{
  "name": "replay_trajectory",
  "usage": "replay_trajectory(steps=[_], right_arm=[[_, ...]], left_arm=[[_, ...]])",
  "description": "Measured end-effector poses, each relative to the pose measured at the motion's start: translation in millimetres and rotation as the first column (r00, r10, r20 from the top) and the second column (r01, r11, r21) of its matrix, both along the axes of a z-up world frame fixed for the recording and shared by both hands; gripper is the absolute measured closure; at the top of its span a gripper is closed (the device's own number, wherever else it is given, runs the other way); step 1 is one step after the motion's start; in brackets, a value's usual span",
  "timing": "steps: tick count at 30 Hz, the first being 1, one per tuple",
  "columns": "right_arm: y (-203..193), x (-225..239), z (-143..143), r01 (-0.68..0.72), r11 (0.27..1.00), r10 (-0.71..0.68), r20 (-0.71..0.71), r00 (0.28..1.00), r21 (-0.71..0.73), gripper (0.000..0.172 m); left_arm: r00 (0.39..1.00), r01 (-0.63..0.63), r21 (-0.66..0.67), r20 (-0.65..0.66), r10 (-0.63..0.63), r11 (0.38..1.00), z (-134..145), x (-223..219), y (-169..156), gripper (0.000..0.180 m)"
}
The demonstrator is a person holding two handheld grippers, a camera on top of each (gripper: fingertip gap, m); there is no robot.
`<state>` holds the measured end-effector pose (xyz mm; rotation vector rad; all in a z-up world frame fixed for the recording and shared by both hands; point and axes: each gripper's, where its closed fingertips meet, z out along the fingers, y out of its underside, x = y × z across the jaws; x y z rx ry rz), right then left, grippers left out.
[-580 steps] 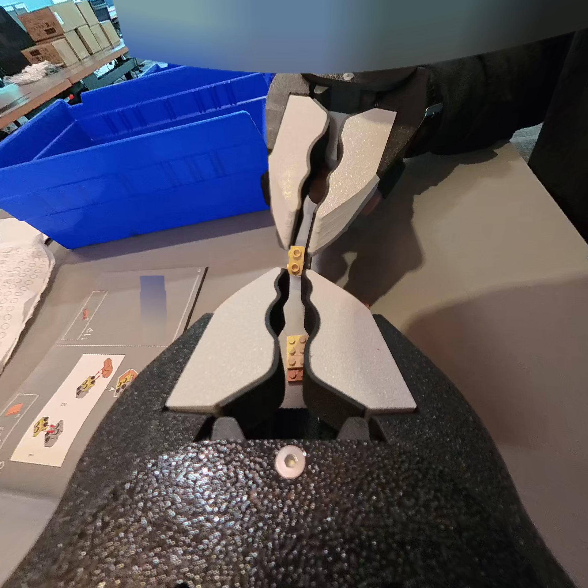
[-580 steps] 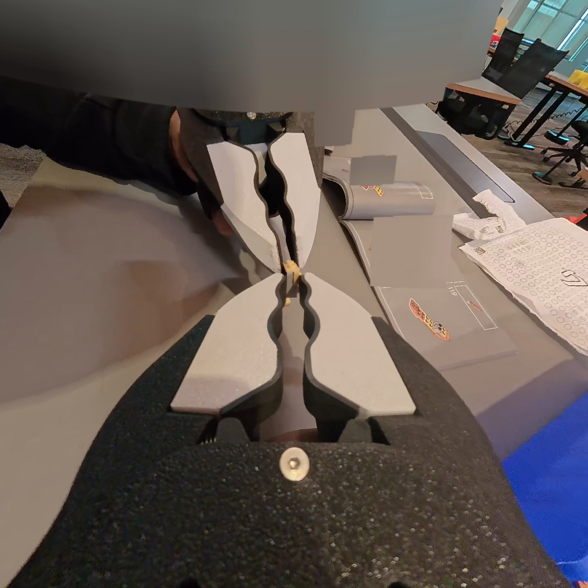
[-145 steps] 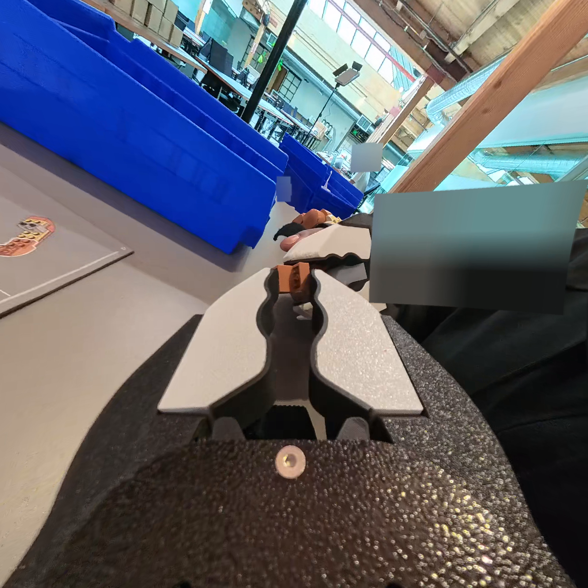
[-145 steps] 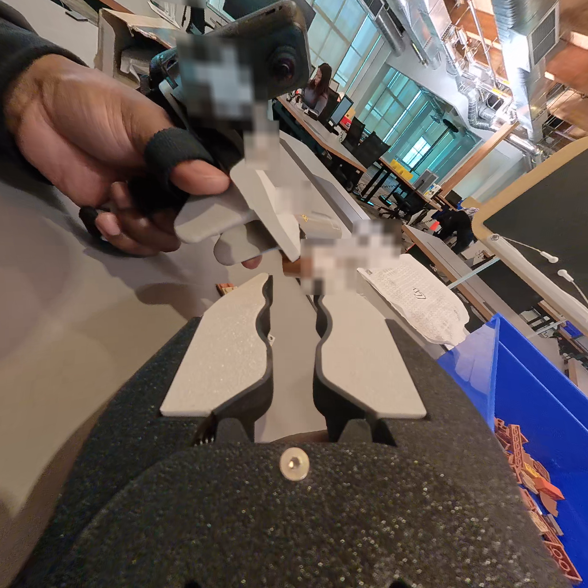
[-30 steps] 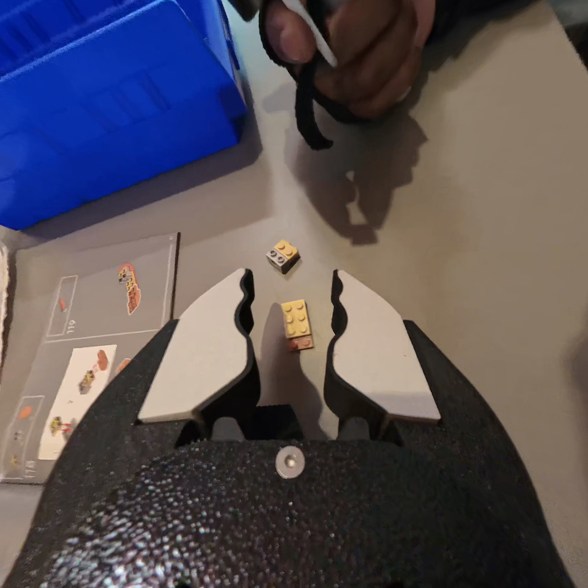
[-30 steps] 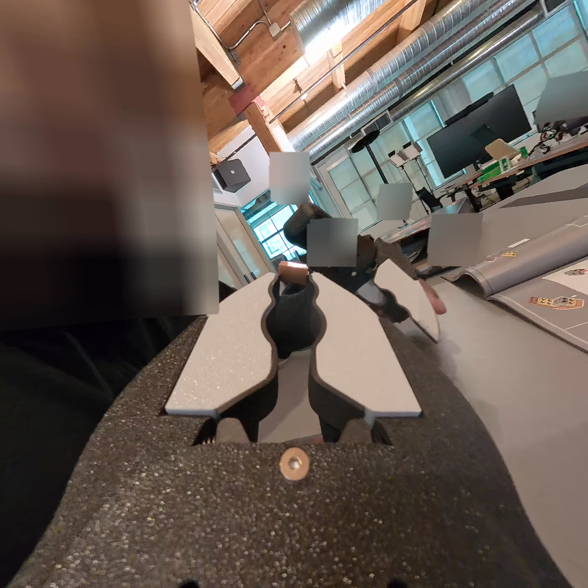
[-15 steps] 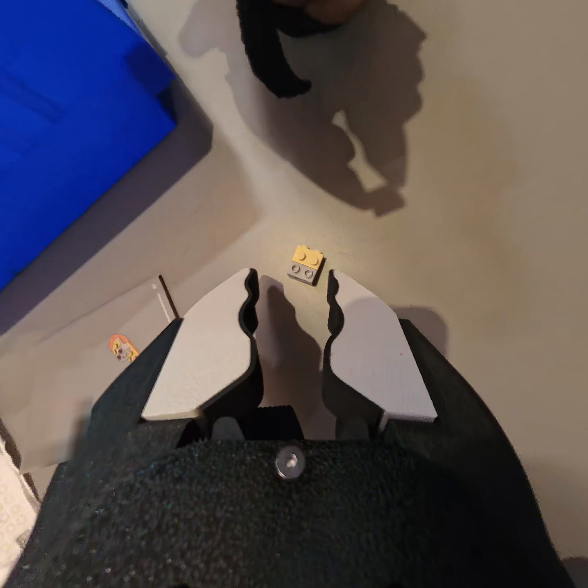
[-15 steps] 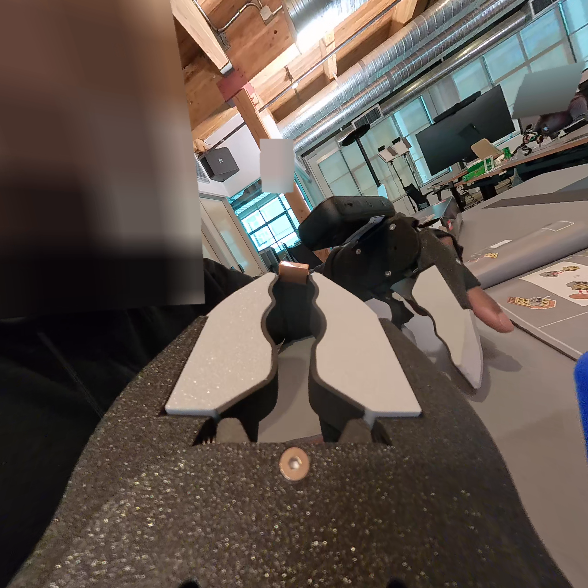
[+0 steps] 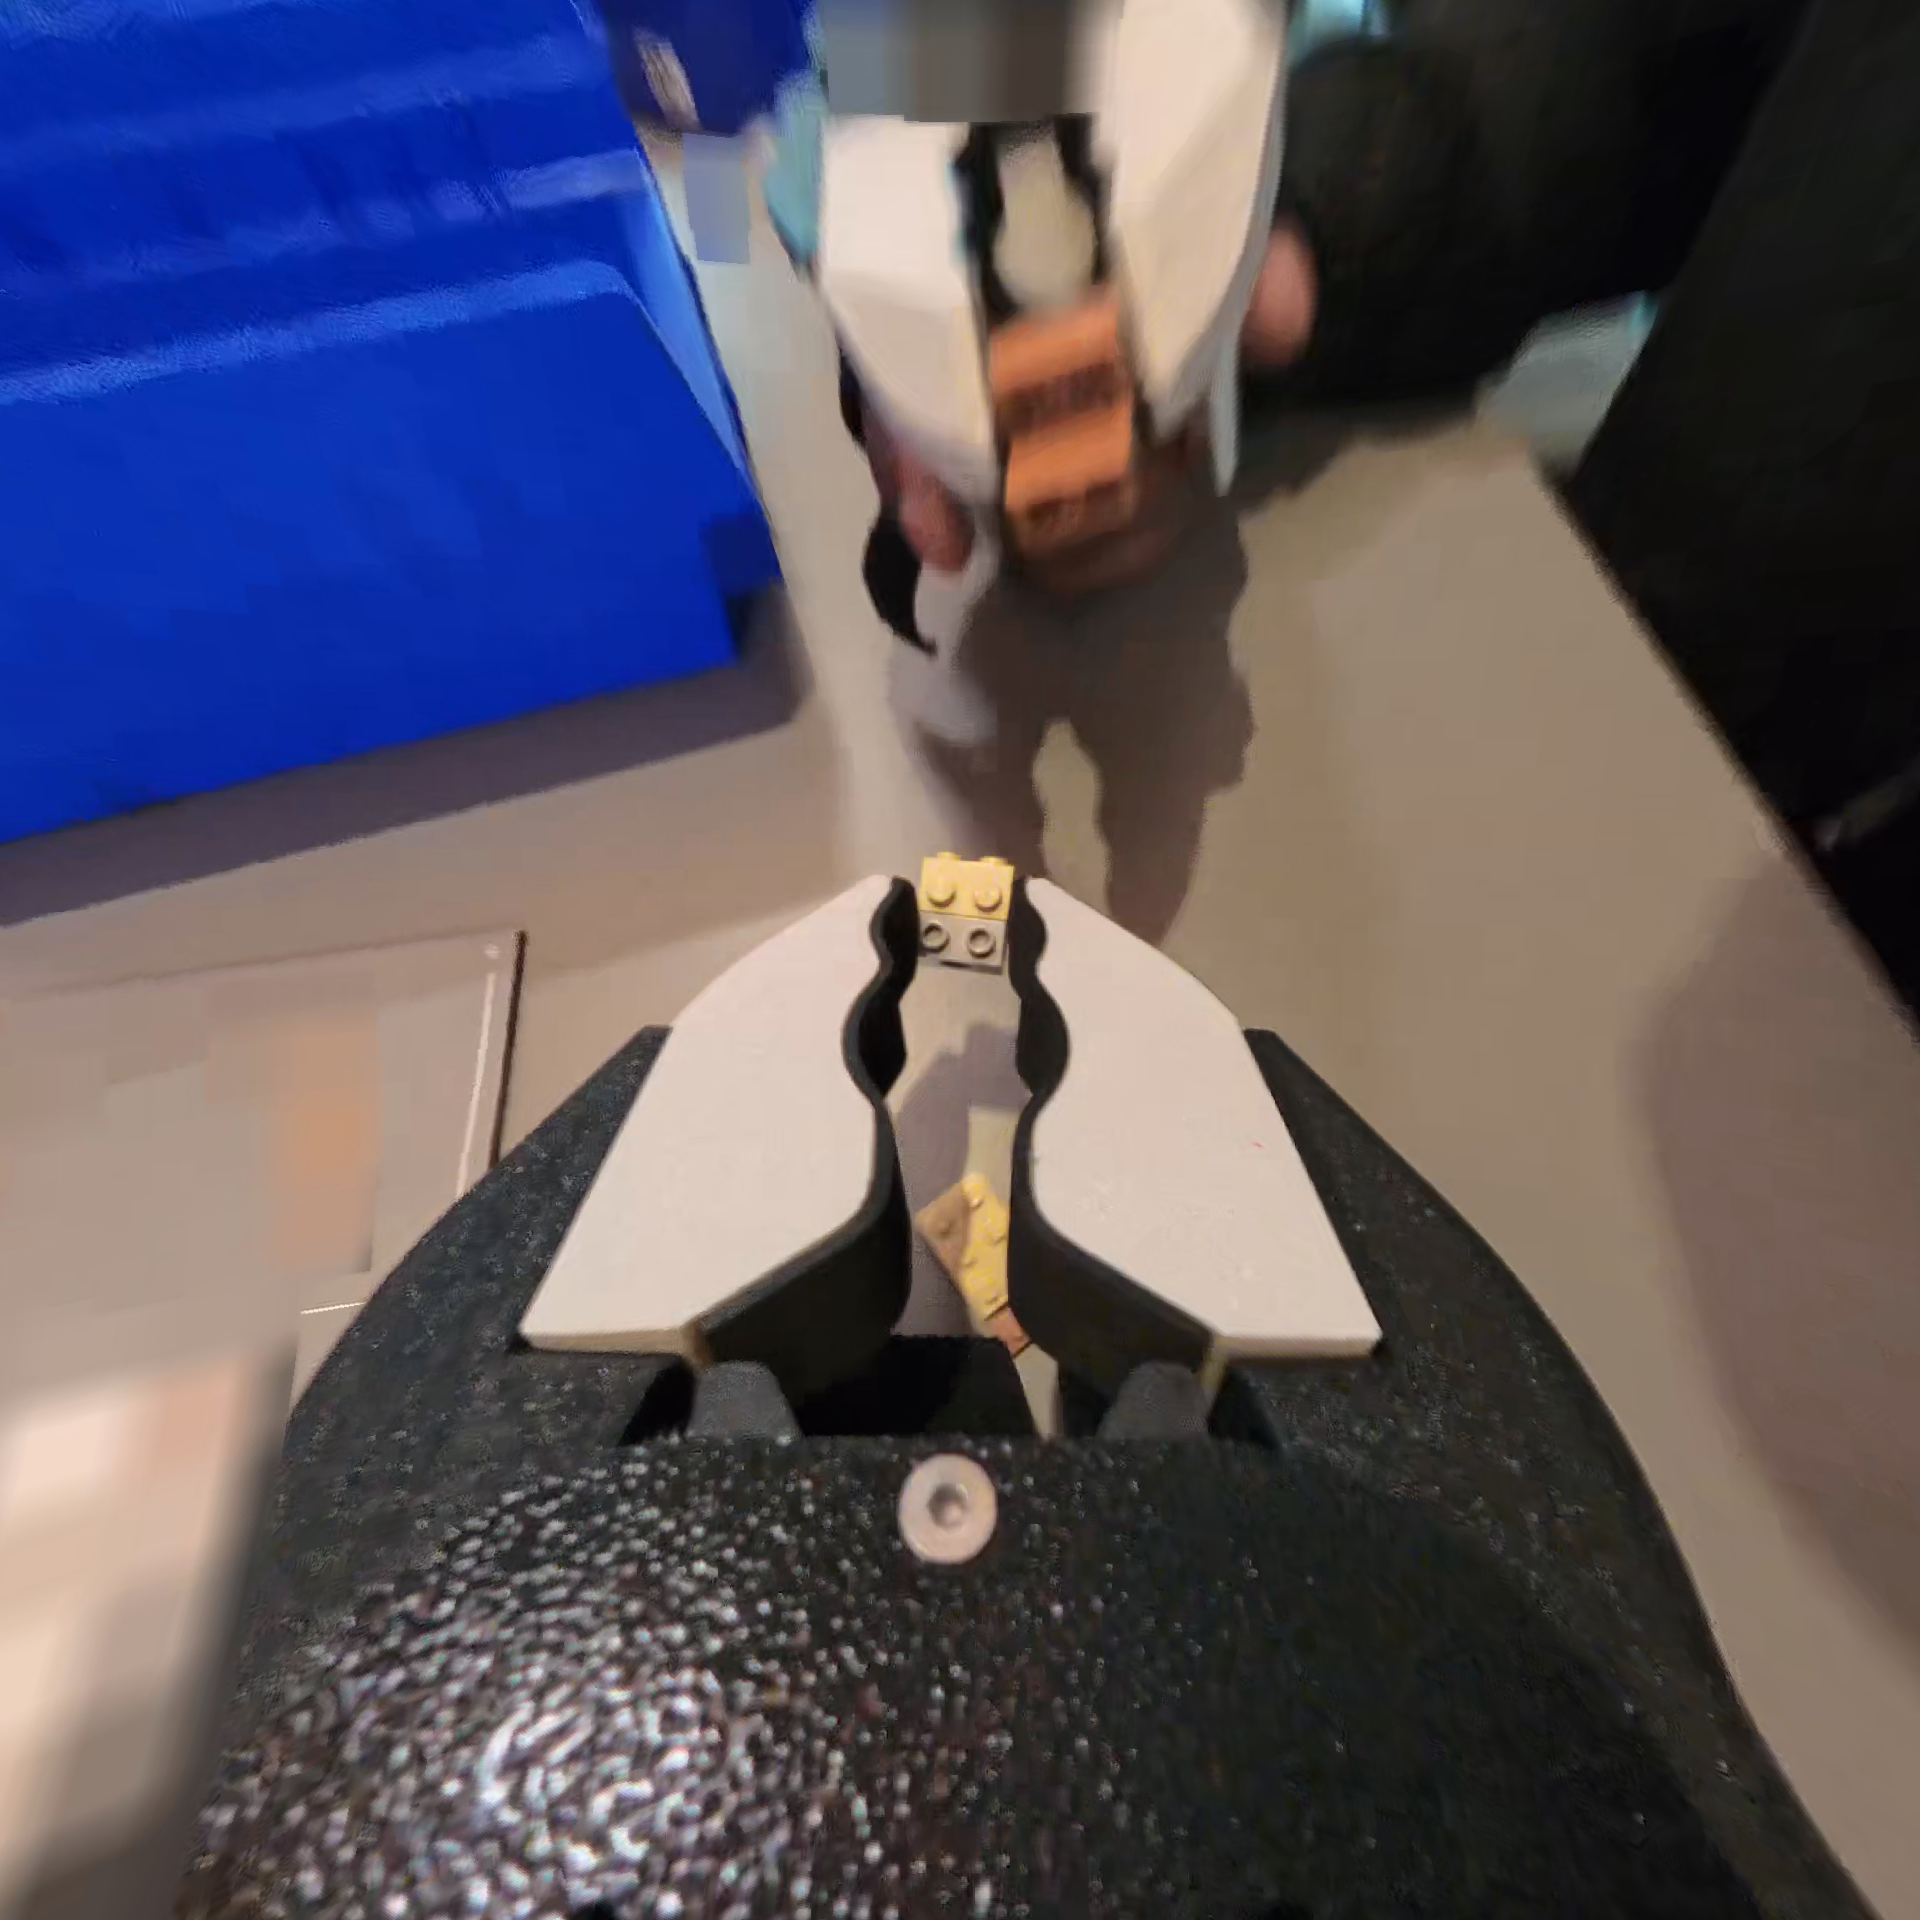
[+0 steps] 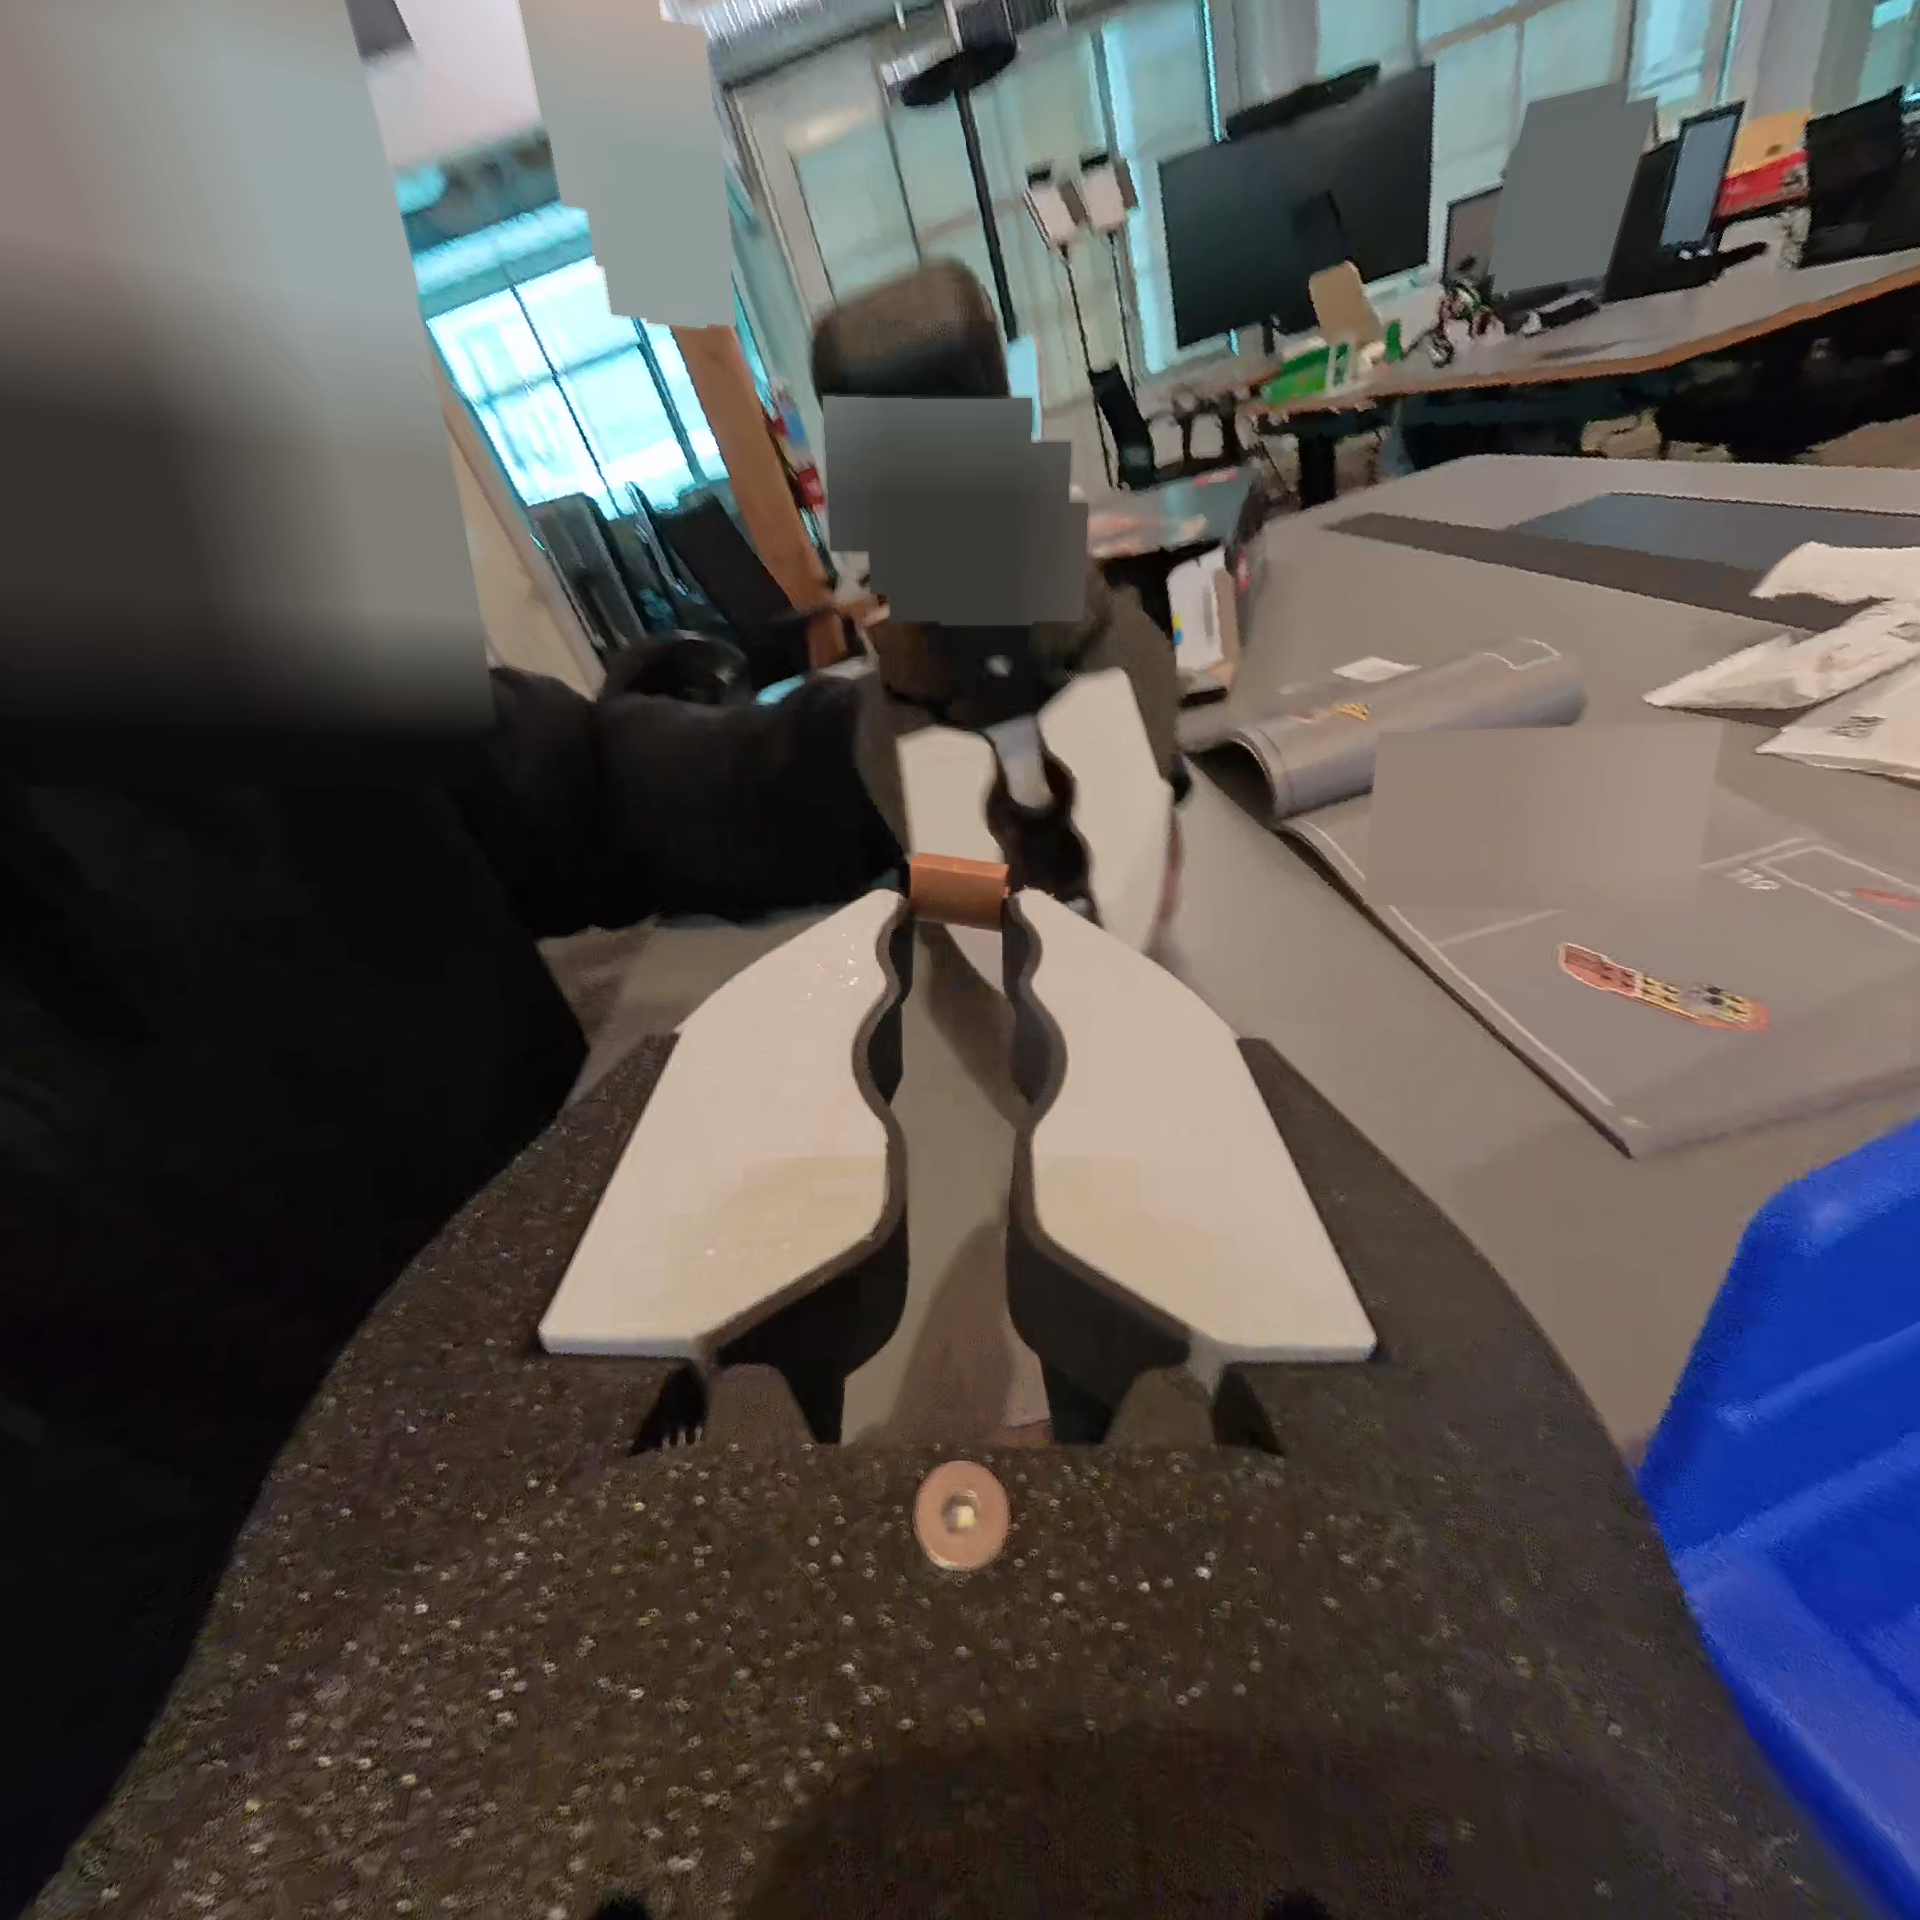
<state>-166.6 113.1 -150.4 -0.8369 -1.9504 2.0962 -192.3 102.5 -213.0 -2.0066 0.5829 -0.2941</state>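
In the left wrist view my left gripper (image 9: 966, 906) is shut on a small yellow-and-grey brick piece (image 9: 966, 914), with both pads against its sides. A tan plate on a brown piece (image 9: 971, 1252) lies on the grey table (image 9: 1455, 935) under the fingers. My right gripper (image 10: 958, 906) is shut on an orange-brown brick (image 10: 958, 894) and holds it in the air. In the left wrist view that brick (image 9: 1070, 426) shows blurred between the right gripper's fingers (image 9: 914, 343), above and beyond the left gripper's tips. The left gripper's fingers (image 10: 1112, 790) show just behind the brown brick.
A blue bin (image 9: 312, 416) stands at the far left of the table and also shows in the right wrist view (image 10: 1818, 1403). An open instruction booklet (image 10: 1558, 987) and white paper bags (image 10: 1818, 665) lie to the right. A person's dark sleeve (image 10: 675, 790) reaches in from the left. Tip to tip, the grippers are about 7 cm apart.
My left gripper closed on the yellow-and-grey piece that lay on the table and tilted up with it. My right gripper, still shut on the brown brick, swung round to face it.
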Motion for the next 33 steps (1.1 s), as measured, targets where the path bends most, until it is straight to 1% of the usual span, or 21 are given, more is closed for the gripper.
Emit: replay_trajectory(steps=[2, 3, 6, 9, 13, 16, 21, 26, 33], right_arm=[[-4, 0, -6, 0.008, 0.998, -0.007, -0.009, 1.000, 0.059, 0.156], [-6, 1, -8, 0.001, 0.997, 0.000, -0.012, 1.000, 0.074, 0.156], [-14, 2, -18, -0.021, 0.991, 0.023, -0.010, 1.000, 0.130, 0.156], [-21, 5, -28, -0.051, 0.981, 0.054, -0.013, 0.998, 0.189, 0.156], [-24, 8, -30, -0.072, 0.974, 0.079, -0.023, 0.997, 0.217, 0.156], [-24, 9, -31, -0.085, 0.972, 0.091, -0.018, 0.996, 0.220, 0.156], [-26, 12, -34, -0.103, 0.965, 0.110, -0.013, 0.994, 0.242, 0.156], [-27, 14, -40, -0.110, 0.947, 0.121, -0.017, 0.993, 0.302, 0.156], [-27, 20, -43, -0.141, 0.926, 0.155, -0.013, 0.988, 0.351, 0.156]], left_arm=[[0.997, -0.035, 0.089, 0.074, 0.029, 0.995, 19, 8, -7, 0.164], [0.995, -0.053, 0.120, 0.087, 0.043, 0.991, 25, 11, -9, 0.164], [0.991, -0.082, 0.170, 0.121, 0.061, 0.982, 34, 21, -13, 0.164], [0.989, -0.068, 0.163, 0.140, 0.045, 0.984, 37, 30, -13, 0.164], [0.984, -0.075, 0.136, 0.173, 0.051, 0.988, 36, 31, -12, 0.164], [0.986, -0.073, 0.110, 0.154, 0.055, 0.991, 30, 31, -13, 0.164], [0.987, -0.053, 0.081, 0.159, 0.039, 0.995, 28, 35, -14, 0.164], [0.986, -0.036, 0.041, 0.164, 0.028, 0.999, 23, 40, -14, 0.164], [0.985, -0.016, 0.039, 0.173, 0.009, 0.999, 21, 45, -13, 0.164]])
